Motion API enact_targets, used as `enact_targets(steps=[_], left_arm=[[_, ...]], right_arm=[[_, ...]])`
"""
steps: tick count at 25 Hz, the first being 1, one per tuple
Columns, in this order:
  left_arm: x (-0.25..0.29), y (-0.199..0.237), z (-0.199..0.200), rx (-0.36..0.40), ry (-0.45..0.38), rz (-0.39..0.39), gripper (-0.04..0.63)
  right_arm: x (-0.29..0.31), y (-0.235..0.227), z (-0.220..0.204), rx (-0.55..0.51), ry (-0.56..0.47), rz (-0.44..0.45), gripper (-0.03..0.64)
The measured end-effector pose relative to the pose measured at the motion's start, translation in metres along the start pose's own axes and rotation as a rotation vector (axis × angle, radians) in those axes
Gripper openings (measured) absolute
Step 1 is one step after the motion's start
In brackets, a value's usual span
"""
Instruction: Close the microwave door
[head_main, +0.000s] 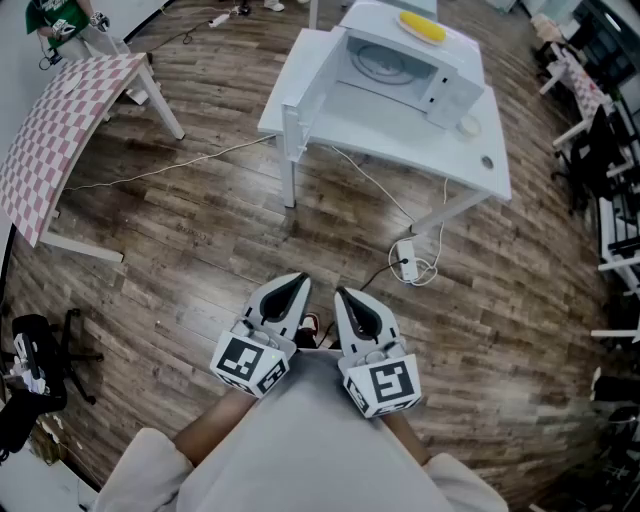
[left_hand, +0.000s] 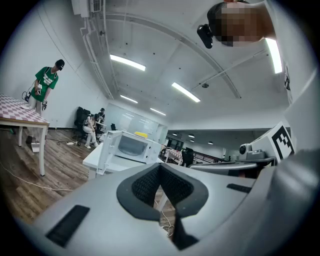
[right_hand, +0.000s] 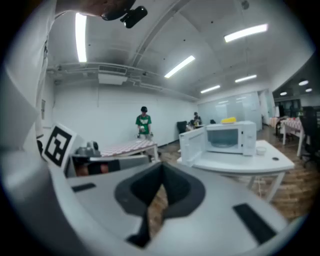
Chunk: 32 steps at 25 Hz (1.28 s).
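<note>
One microwave (head_main: 405, 70) stands on the desk (head_main: 470, 165), straight ahead of the two grippers and well apart from them. Its single door (head_main: 312, 80) stands open at the microwave's left, roughly in line with the left gripper (head_main: 293, 290), probably the nearer one. The right gripper (head_main: 347, 298) is just beside it. Both pairs of jaws are pressed together and empty.

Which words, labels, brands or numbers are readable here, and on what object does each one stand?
No text is readable.
The panel of the microwave: marks too small to read.
The green shirt: white print, blurred.
The cubes of the left gripper and right gripper: black square markers only, no letters.
</note>
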<state>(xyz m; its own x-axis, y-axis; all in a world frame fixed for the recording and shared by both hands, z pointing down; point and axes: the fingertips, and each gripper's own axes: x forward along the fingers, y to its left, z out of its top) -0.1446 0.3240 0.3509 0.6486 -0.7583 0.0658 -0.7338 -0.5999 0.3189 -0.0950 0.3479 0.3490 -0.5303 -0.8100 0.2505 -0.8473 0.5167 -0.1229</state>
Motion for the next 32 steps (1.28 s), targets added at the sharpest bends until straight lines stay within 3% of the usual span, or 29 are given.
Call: enact_targets(steps=[10,24,32], left_arm=[[-0.008,0.006,0.001,-0.011,-0.010,-0.010,0.020],[-0.015,0.007,0.001,-0.060,-0.050,-0.011,0.020],[-0.003,0.010,-0.005,-0.063,-0.022,0.008,0.020]], right_arm=[[0.000,0.013,0.000,-0.018,0.006,-0.005,0.023],[-0.011,0.006,0.001,0.057,-0.009,-0.033,0.025],[-0.002,-0.001,-0.005,0.071,0.007,-0.005,0.025]])
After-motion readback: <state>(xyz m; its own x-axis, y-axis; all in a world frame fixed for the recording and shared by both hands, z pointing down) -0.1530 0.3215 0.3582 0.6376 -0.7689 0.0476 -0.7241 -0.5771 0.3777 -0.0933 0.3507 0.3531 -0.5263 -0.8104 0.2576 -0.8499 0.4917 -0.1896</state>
